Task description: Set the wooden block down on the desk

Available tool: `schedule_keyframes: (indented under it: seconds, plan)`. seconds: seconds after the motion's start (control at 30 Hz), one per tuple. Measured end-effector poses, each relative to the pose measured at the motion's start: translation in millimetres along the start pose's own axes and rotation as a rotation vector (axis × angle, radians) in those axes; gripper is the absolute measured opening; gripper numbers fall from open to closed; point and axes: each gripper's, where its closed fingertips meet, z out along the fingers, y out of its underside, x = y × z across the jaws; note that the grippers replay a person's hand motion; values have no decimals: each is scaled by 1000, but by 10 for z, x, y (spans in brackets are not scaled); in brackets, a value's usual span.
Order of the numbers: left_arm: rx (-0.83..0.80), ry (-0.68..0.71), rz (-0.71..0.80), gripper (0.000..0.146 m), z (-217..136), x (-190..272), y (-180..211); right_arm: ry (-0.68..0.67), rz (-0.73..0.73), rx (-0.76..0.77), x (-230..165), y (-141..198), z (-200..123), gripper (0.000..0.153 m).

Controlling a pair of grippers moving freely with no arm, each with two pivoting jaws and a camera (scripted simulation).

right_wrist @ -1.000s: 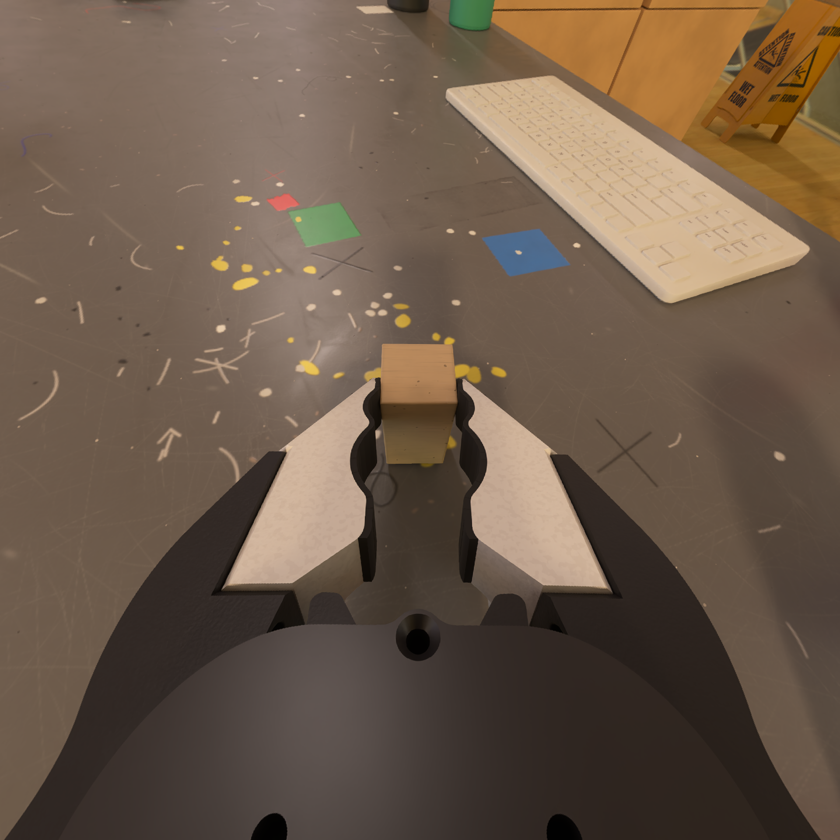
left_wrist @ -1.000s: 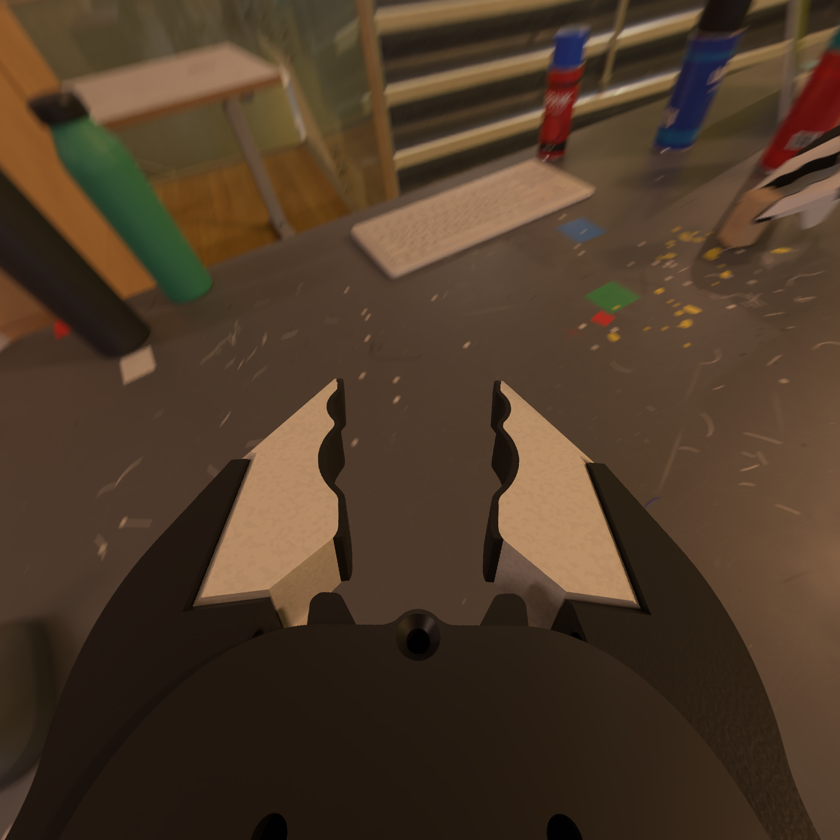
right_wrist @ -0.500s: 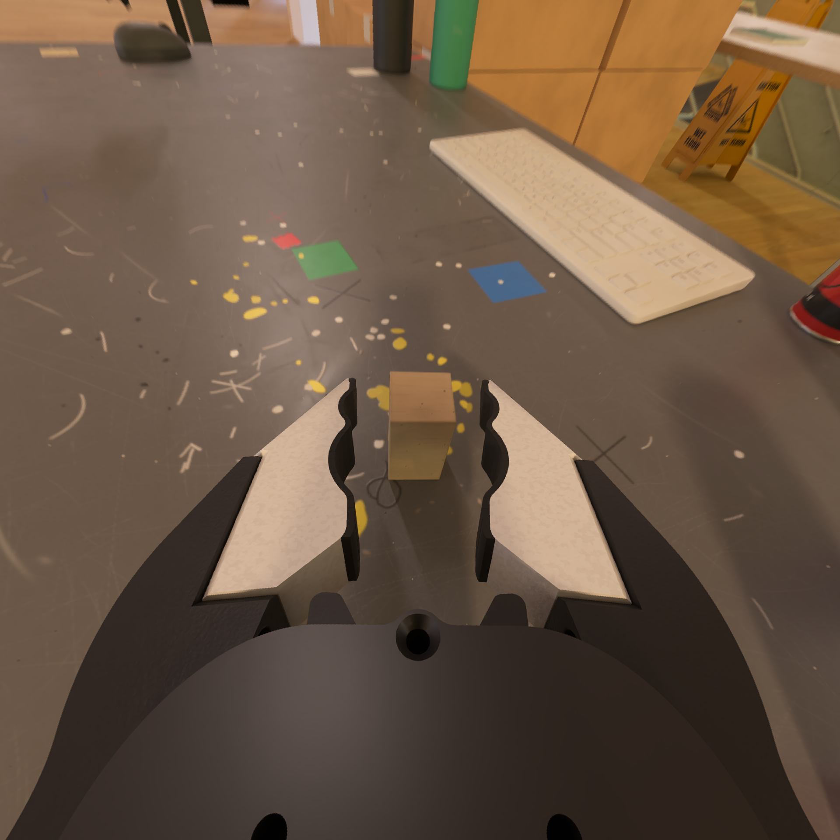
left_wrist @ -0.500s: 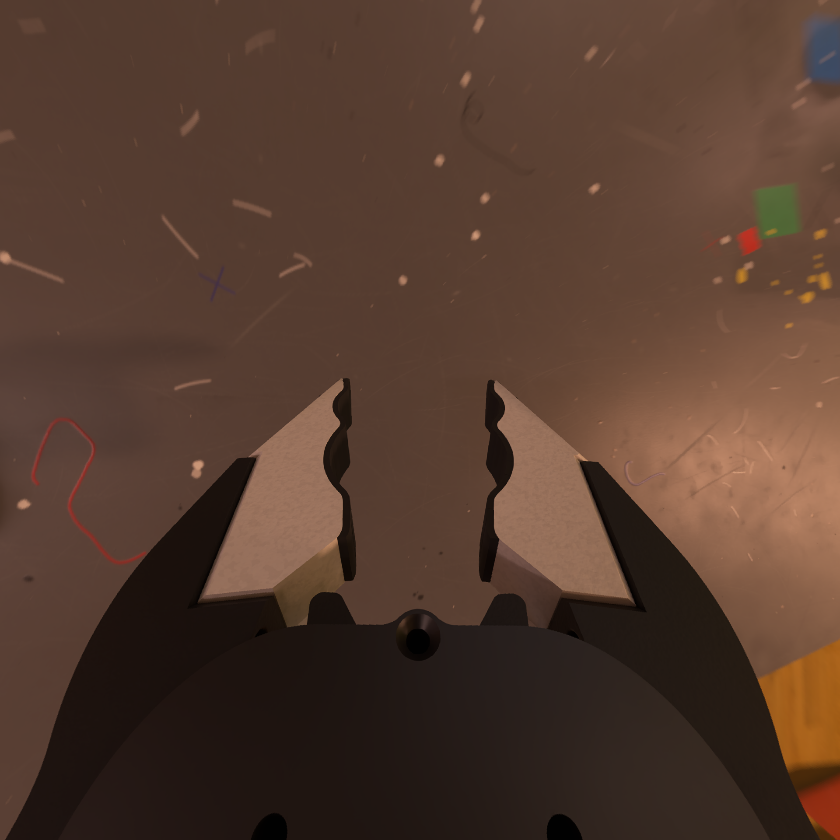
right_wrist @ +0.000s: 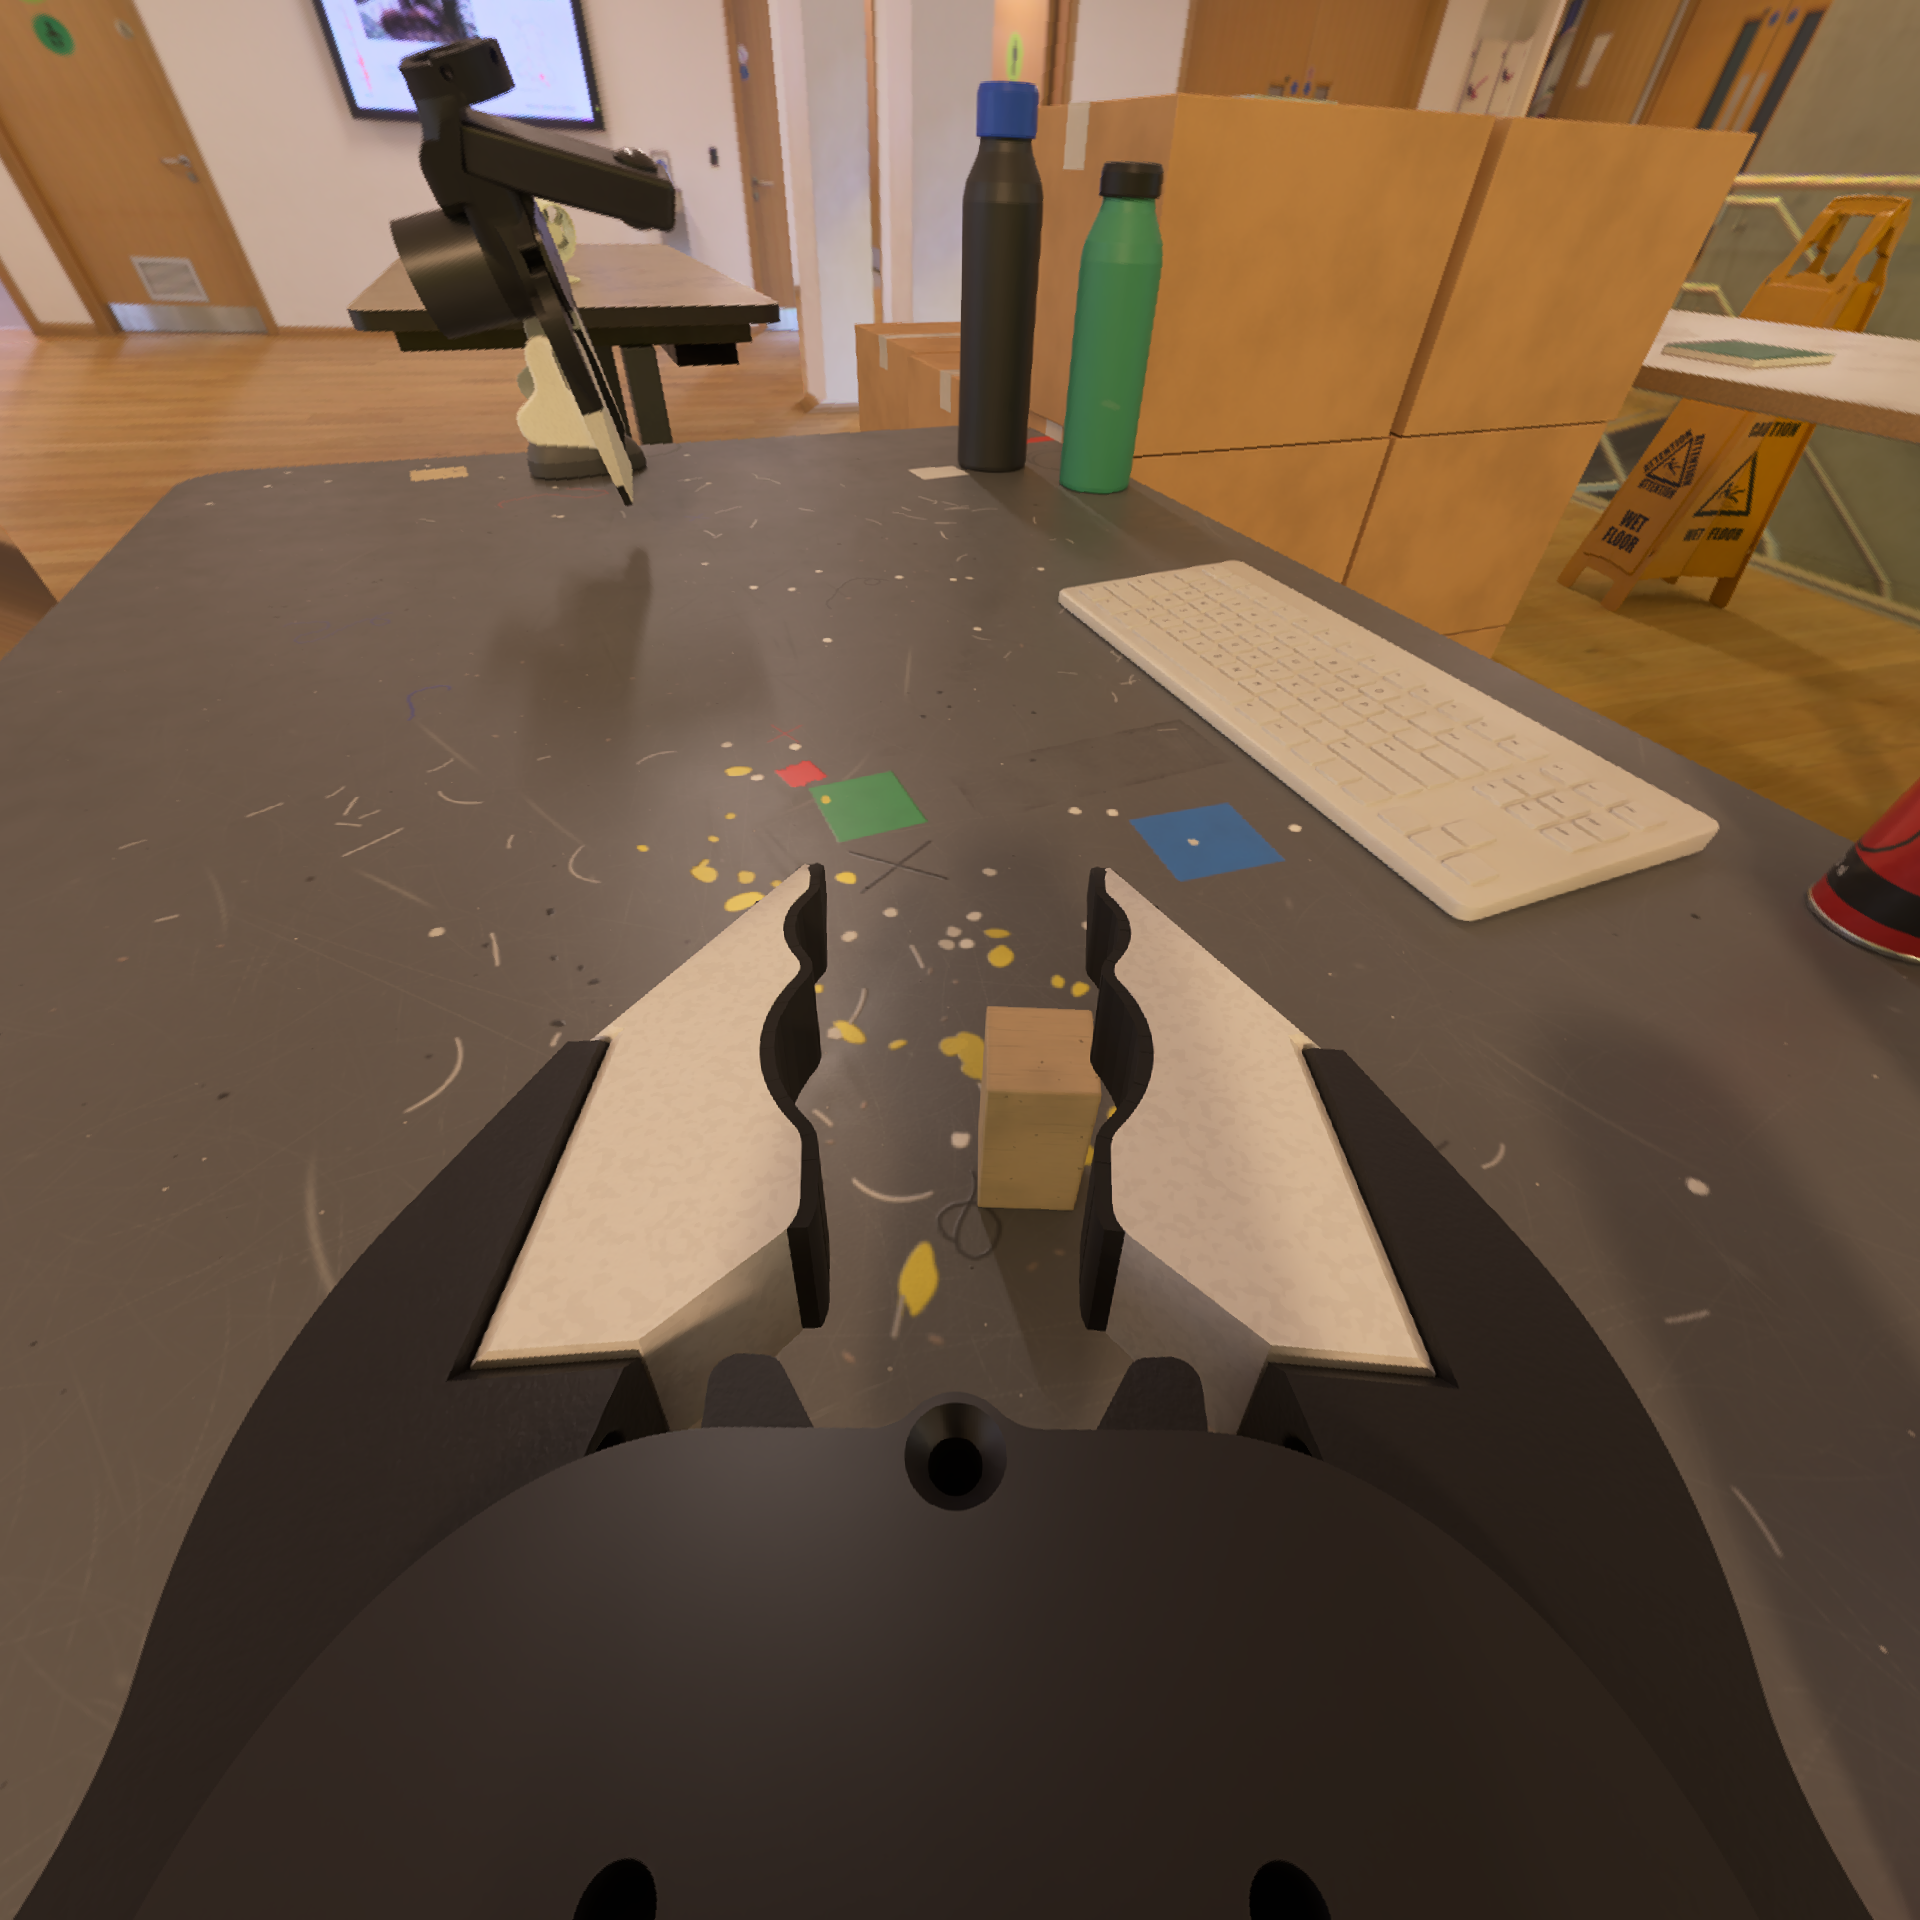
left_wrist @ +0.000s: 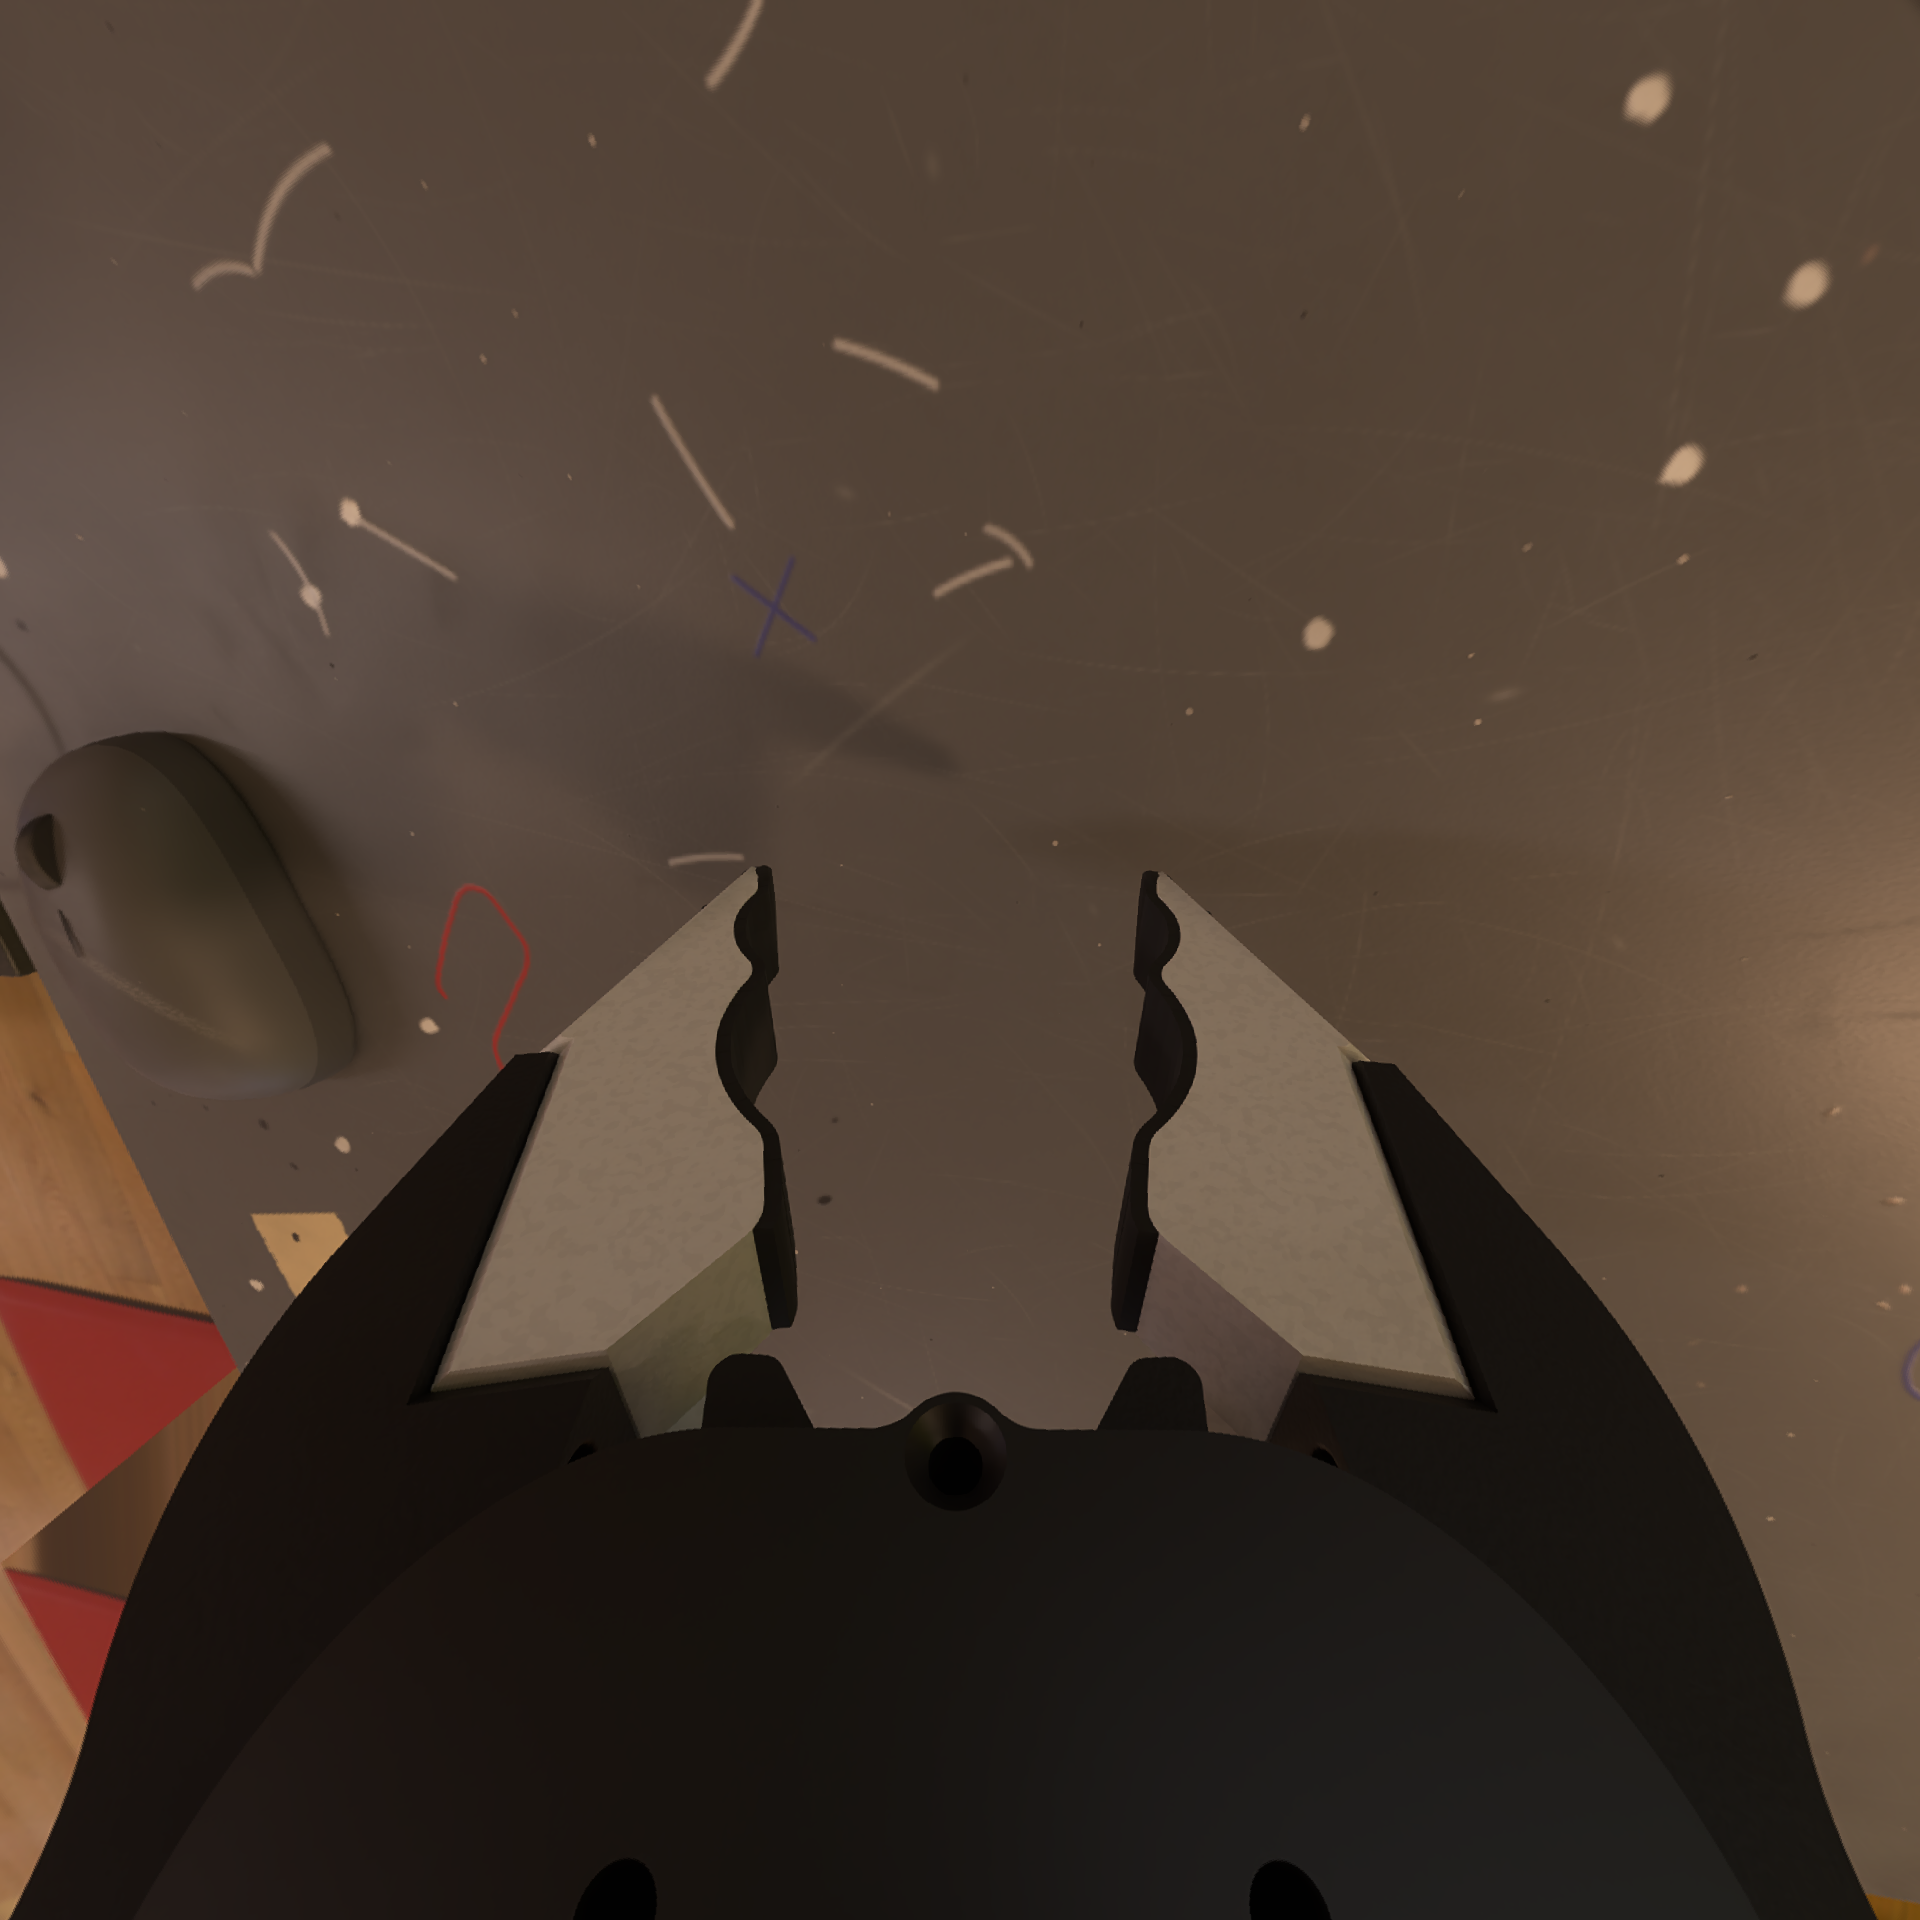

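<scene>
Here the left gripper [left_wrist: 954,873] points down at the grey desk [left_wrist: 1351,312], its jaws spread wide with nothing between them. In its own view a dark grey computer mouse [left_wrist: 177,914] lies at the left, by the desk's edge, with a thin red scribble [left_wrist: 488,956] on the surface between the mouse and the left finger. Pale scratches and dots cover the surface beyond the fingertips, and a small blue cross mark [left_wrist: 774,608] sits just ahead of them.

In the right wrist view, the left gripper [right_wrist: 623,488] shows far off at the upper left, tilted steeply down with its tips close to the desk [right_wrist: 312,727]. Further right, a black bottle with a blue cap [right_wrist: 1000,281] and a green bottle [right_wrist: 1112,332] stand side by side at the far edge. In the middle lie a small red square [right_wrist: 800,774], a green square [right_wrist: 868,805] and a blue square [right_wrist: 1205,842], amid yellow paint spots. The right gripper [right_wrist: 954,873] is wide open and grips nothing. The wooden block [right_wrist: 1034,1107] stands upright on the desk between its fingers, close against the right finger; whether they touch is unclear, and a clear gap separates it from the left finger. A white keyboard [right_wrist: 1382,727] lies at the right, and a red object [right_wrist: 1881,883] is cut off by the right border.
</scene>
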Motion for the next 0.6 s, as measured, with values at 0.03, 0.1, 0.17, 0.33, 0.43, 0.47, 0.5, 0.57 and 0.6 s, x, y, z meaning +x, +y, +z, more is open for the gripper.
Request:
schedule_keyframes:
  seconds: [0.03, 0.1, 0.17, 0.33, 0.43, 0.47, 0.5, 0.57, 0.6]
  plan:
    - [-10, -2, 3, 70, 28, 3, 20, -5, -2, 2, -9, -11, 1, 50]
    - [-19, 21, -3, 70, 69, 45, 55, -13, -2, 5, -20, -24, 5, 50]
    - [-3, 37, 3, 72, 78, 90, 65, -16, -1, 10, -20, -28, 10, 50]
    - [6, 47, 44, 70, 20, 182, 101, -20, 13, 24, -4, -18, 29, 49]
    - [59, 19, 17, 69, -41, 104, 1, -20, 17, 27, 3, -11, 49, 49]
    - [64, 18, -4, 69, -35, 77, -20, -21, 19, 29, 4, -14, 55, 49]
    - [54, 25, -25, 69, -15, 53, -26, -22, 20, 30, 3, -20, 61, 49]
    - [31, 12, -58, 70, 43, -8, -25, -25, 19, 35, -8, -40, 66, 49]
    - [21, 4, -68, 70, 69, -27, -19, -26, 16, 35, -16, -50, 66, 49]
